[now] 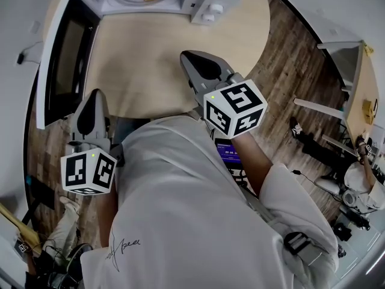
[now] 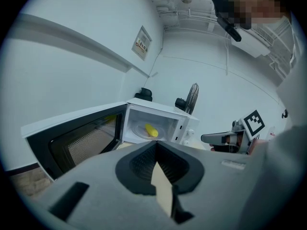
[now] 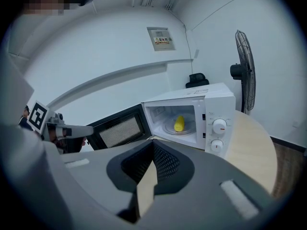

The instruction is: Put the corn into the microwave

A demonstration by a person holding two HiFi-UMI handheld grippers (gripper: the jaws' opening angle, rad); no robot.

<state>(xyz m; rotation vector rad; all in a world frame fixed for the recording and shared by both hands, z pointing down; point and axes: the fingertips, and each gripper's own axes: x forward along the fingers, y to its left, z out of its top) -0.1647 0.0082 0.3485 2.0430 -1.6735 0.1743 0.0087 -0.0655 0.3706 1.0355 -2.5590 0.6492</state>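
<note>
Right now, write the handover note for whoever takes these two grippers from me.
Left gripper: shut, empty, near the open door.
Right gripper: shut, empty, back from the microwave.
Corn: inside the microwave, lying on the turntable.
Done: the corn is in.
Left: the door stands wide open; closing it is probably the only step that may remain.

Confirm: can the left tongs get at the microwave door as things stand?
Probably yes. The door hangs wide open on the left, and the left tongs, shut and empty, sit close beside its free end. Nothing shows between them.
</note>
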